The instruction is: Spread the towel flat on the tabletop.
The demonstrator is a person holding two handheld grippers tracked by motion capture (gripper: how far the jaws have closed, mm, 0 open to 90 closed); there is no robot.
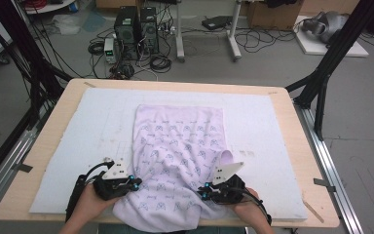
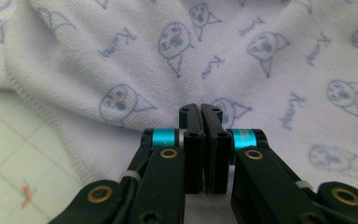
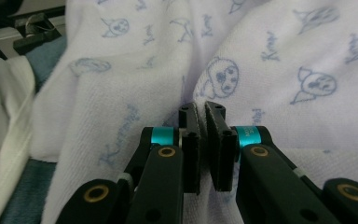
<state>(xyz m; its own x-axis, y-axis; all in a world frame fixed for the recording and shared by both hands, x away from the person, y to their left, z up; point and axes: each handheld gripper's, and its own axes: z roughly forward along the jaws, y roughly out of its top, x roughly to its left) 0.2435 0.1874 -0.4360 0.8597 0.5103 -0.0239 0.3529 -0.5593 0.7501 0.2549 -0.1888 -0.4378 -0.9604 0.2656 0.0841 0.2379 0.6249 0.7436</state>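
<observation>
A pale lilac towel (image 1: 180,146) printed with blue dog faces lies crumpled on the white mat (image 1: 97,122), its near end hanging over the table's front edge. My left gripper (image 1: 137,184) rests at the towel's near left edge. In the left gripper view its jaws (image 2: 203,108) are pressed flat together over the towel (image 2: 261,70), with no cloth visible between them. My right gripper (image 1: 202,191) is at the towel's near right side. In the right gripper view a raised fold of the towel (image 3: 223,74) runs into its tips (image 3: 201,106), which are shut on it.
The mat covers a wooden table (image 1: 292,112). A towel corner (image 1: 227,157) curls up near the right gripper. Black frame posts (image 1: 331,53) stand at both sides. Computers and cables (image 1: 136,29) sit on the floor beyond the far edge.
</observation>
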